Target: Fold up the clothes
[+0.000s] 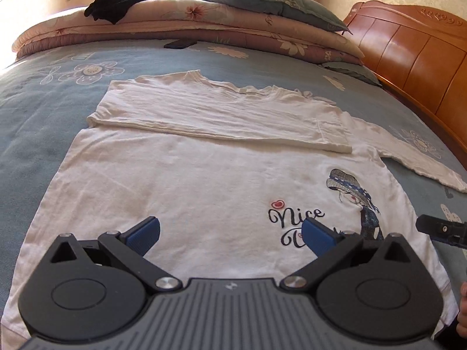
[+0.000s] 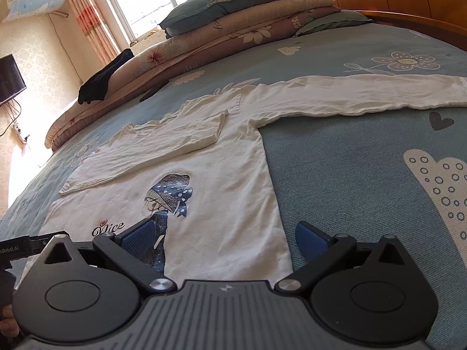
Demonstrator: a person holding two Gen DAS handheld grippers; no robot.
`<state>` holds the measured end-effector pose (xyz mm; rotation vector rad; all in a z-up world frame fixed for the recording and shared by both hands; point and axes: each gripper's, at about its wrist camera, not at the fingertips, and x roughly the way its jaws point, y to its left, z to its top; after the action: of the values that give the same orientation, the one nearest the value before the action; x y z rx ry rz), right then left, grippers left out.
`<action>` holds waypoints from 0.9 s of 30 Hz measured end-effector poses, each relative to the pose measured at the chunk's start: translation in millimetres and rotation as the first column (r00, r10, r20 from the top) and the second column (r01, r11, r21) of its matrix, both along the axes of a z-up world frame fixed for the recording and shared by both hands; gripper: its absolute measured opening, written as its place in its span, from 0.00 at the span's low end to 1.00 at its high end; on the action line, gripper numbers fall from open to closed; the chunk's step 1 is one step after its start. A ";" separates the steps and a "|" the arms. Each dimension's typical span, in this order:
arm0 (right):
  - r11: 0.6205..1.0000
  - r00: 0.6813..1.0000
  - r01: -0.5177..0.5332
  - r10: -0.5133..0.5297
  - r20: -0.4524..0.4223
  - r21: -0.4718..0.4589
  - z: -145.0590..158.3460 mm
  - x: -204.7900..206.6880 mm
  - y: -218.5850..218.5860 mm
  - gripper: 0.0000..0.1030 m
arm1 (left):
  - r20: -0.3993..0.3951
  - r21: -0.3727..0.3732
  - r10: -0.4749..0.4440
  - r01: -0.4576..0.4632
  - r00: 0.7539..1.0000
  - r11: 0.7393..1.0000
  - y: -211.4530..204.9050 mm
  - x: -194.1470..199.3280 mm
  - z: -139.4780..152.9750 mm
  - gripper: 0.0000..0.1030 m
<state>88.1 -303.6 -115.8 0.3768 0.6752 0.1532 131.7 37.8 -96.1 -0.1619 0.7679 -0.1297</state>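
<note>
White long-sleeved shirt spread on a bed, both grippers held open above its hem.

The left gripper [image 1: 230, 233] hovers over the white shirt [image 1: 181, 192] with jaws apart and empty, beside the script "Nice"; the right gripper [image 2: 224, 237] gapes wide over the shirt's side edge. A printed girl in a blue hat [image 2: 170, 192] lies just ahead. One sleeve [image 1: 221, 119] is folded across the chest, the other [image 2: 350, 96] stretches out over the blue floral bedspread [image 2: 364, 160]. Farther off are folded quilts [image 1: 181, 26] and a pillow [image 1: 271, 3].

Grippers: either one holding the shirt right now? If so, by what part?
Nothing held. The left gripper and the right gripper both have jaws open, with no fabric between them. The white shirt lies flat, one sleeve folded across it.
</note>
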 end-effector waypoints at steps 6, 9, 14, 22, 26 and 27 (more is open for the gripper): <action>1.000 1.000 0.004 -0.004 0.004 -0.019 -1.0 1.6 4.6 1.00 | -0.069 -0.171 0.120 -0.130 0.990 0.977 57.6 -11.7 -5.3 1.00; 0.999 1.000 -0.004 0.004 0.009 -0.035 -1.4 1.0 7.1 1.00 | -0.080 -0.205 0.135 -0.149 0.988 0.967 71.8 -8.6 4.7 1.00; 0.999 1.000 -0.016 0.016 0.016 -0.049 -2.4 -0.1 8.3 1.00 | -0.002 -0.296 0.173 -0.166 0.985 0.941 98.5 39.1 34.2 1.00; 0.994 0.999 -0.024 0.027 0.021 -0.107 -3.6 2.4 16.4 1.00 | -0.082 -0.442 0.247 -0.257 0.966 0.859 131.3 123.7 4.4 1.00; 0.989 0.999 -0.042 0.045 0.016 -0.145 -3.9 6.2 25.5 1.00 | -0.116 -0.422 0.270 -0.294 0.956 0.858 144.0 131.4 -11.4 0.99; 0.987 0.999 -0.041 0.044 0.014 -0.152 -3.7 6.6 27.3 1.00 | -0.118 -0.410 0.285 -0.308 0.951 0.858 147.7 128.3 -6.6 0.99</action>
<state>94.7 -276.3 -119.5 0.2145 0.6737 0.1443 260.0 185.5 -102.6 -0.7011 0.7502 0.0037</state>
